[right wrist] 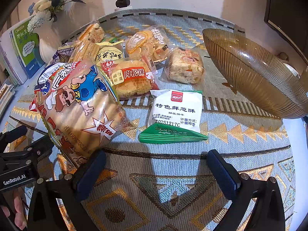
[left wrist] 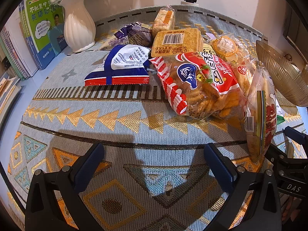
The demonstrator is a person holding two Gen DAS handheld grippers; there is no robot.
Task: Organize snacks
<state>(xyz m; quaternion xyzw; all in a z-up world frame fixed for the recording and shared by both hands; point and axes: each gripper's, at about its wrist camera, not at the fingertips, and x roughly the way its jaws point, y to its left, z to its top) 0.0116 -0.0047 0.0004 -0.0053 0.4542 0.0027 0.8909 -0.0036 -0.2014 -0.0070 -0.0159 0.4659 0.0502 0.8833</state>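
- As both tools hover low over the patterned cloth (left wrist: 119, 115), neither has hold of anything: the left gripper (left wrist: 154, 161) stands wide open over bare weave, and the right gripper (right wrist: 156, 165) is spread just as wide and equally empty.
- Nearest the right gripper, straight ahead of its gap, lies the green-and-white packet (right wrist: 174, 115); it rests flat, its green crimped edge towards the fingers and its long axis running away from them.
- Just left of that gap, a tall cracker bag (right wrist: 80, 107) with a cartoon figure leans close to the right tool's left finger (right wrist: 90, 171); whether it touches cannot be told.
- The left gripper faces open cloth; its closest goods are the red-and-white biscuit bag (left wrist: 200, 84) ahead to the right and the blue-and-white packet (left wrist: 123, 67) ahead to the left, both apart from it.
- Judgement: the right hand is the nearer for the green-and-white packet, needing a short straight advance.
- Further back, smaller wrapped cakes (right wrist: 184, 67) sit in a loose heap.
- The ribbed amber bowl (right wrist: 256, 71), the likely destination, stands empty and tilted at far right.
- A white vase (left wrist: 79, 27) and books (left wrist: 44, 30) line the far left.
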